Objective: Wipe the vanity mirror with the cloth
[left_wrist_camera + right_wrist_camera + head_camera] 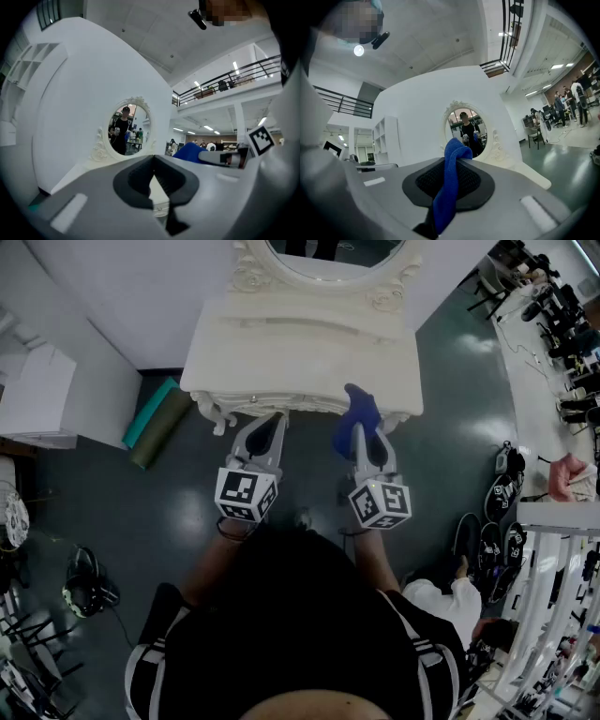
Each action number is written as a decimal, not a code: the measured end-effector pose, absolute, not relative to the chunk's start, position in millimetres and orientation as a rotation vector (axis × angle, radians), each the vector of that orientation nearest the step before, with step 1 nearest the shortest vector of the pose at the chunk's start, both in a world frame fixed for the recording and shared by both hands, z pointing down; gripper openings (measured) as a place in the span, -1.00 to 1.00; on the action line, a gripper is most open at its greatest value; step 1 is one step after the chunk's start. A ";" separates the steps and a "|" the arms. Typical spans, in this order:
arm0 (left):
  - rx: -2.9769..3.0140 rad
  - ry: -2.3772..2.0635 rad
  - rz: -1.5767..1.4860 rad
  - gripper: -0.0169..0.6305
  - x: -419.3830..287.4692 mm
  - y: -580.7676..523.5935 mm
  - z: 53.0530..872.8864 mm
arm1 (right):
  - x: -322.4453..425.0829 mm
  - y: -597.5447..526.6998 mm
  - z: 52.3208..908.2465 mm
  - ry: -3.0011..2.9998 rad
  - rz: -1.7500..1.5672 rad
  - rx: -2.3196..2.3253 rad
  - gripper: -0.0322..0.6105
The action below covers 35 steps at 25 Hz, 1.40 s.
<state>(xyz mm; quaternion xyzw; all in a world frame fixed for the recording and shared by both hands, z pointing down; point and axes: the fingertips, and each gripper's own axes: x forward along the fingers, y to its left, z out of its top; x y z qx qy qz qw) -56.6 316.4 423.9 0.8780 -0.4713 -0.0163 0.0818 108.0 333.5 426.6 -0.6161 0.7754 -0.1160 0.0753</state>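
Note:
The white vanity table (300,352) stands in front of me, with its oval mirror (330,251) in an ornate white frame at the back. My right gripper (362,427) is shut on a blue cloth (360,411) and hovers at the table's front edge, right of centre. In the right gripper view, the cloth (449,187) hangs between the jaws of the gripper (457,160), and the mirror (466,127) lies ahead at some distance. My left gripper (271,418) is shut on nothing, beside the right one. Its own view shows the gripper (153,157), the mirror (126,132) and the cloth (190,152).
A green rolled mat (153,423) lies on the floor left of the vanity, near a white cabinet (37,395). Headsets (89,589) and cables lie at the lower left. Black gear (497,531) and a long white desk (544,390) are at the right.

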 end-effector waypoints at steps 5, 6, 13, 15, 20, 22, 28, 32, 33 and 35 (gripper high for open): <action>2.621 -1.402 -0.055 -0.92 -63.9 316.4 423.5 | 100.2 333.0 428.7 2.334 -0.357 -1.862 -0.76; 2.621 -1.403 -0.056 -0.92 -65.8 316.7 423.8 | 99.1 333.0 429.3 2.332 -0.360 -1.863 -0.76; 2.616 -1.391 -0.058 -0.92 -85.2 316.4 429.2 | 92.4 331.4 430.3 2.276 -0.373 -1.864 -0.76; 2.621 -1.400 -0.056 -0.92 -95.0 314.1 428.8 | 87.7 330.3 430.5 2.261 -0.378 -1.871 -0.75; 2.641 -1.380 -0.063 -0.92 -116.1 309.5 428.6 | 72.4 329.6 425.3 2.252 -0.341 -1.865 -0.76; 2.663 -1.356 -0.060 -0.92 -118.0 305.7 430.3 | 71.9 325.4 426.7 2.238 -0.328 -1.883 -0.75; 2.673 -1.312 -0.040 -0.92 -108.0 284.2 433.7 | 85.3 305.2 432.4 2.191 -0.361 -1.936 -0.75; 2.673 -1.336 -0.025 -0.92 -95.4 250.7 433.6 | 96.7 266.1 432.9 2.188 -0.363 -1.919 -0.75; 2.671 -1.342 -0.025 -0.92 -91.3 239.4 434.4 | 100.0 253.8 433.7 2.190 -0.363 -1.911 -0.75; 2.665 -1.351 -0.028 -0.92 -80.5 217.4 435.2 | 108.4 229.8 435.3 2.197 -0.364 -1.897 -0.75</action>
